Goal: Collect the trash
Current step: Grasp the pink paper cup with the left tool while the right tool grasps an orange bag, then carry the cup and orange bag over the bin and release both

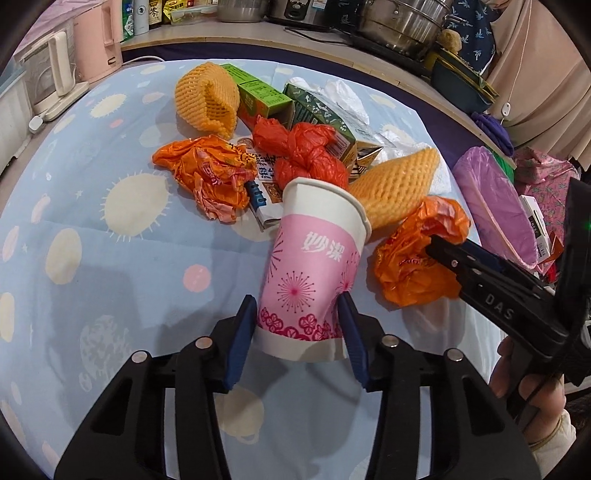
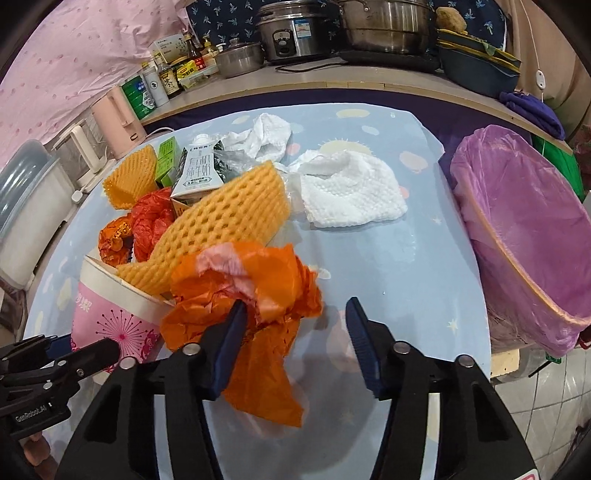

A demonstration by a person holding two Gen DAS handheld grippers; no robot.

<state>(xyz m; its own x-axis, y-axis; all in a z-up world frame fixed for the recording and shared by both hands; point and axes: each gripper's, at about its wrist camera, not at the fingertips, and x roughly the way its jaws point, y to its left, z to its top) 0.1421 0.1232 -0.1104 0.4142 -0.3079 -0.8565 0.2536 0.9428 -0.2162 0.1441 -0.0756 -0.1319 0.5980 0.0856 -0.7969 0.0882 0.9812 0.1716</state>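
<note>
A pink and white paper cup [image 1: 310,258] leans over a blue patterned tablecloth [image 1: 110,258], and my left gripper [image 1: 297,297] is shut on its lower part, a blue pad on each side. Just right of it a crumpled orange plastic bag [image 2: 258,280] lies between my right gripper's [image 2: 298,302] jaws. The left pad touches the bag, the right pad stands apart from it, so that gripper is open. In the left wrist view the right gripper [image 1: 434,245] comes in from the right onto the same orange bag [image 1: 410,266]. The left gripper [image 2: 107,349] shows low on the left by the cup [image 2: 110,314].
A bin with a purple liner [image 2: 535,221] stands off the table's right edge. Behind the cup lie a yellow foam net [image 2: 221,229], a red bag [image 1: 303,147], another orange bag [image 1: 207,170], a milk carton [image 2: 199,173], green cartons [image 1: 262,96] and white paper towels [image 2: 351,192]. Pots [image 2: 388,26] crowd the counter.
</note>
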